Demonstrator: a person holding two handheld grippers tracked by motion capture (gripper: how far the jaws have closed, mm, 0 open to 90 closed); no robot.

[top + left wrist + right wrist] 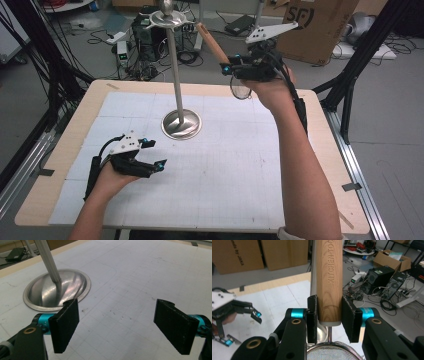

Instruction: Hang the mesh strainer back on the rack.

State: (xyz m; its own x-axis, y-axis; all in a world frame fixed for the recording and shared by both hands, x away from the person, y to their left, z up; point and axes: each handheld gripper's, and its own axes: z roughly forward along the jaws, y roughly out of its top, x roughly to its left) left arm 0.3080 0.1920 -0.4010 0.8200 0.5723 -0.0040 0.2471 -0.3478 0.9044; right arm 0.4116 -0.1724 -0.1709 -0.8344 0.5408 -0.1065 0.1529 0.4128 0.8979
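Note:
A strainer with a wooden handle [212,44] and a round mesh bowl [241,90] is held high above the table's far edge. My right gripper [227,67] is shut on the handle [329,277] just above its metal neck, and the mesh [330,353] hangs below the jaws. The handle's tip points toward the hooked top of a tall metal stand [175,70], whose pole [313,270] shows right behind the handle. The stand's round base [56,291] rests on the white mat. My left gripper [154,154] rests low at the near left, open [117,320] and holding nothing.
The table [225,175] carries a white gridded mat. Behind its far edge the floor holds cardboard boxes [320,25], computer gear [150,35] and tangled cables. Black frame legs [360,55] stand at both sides.

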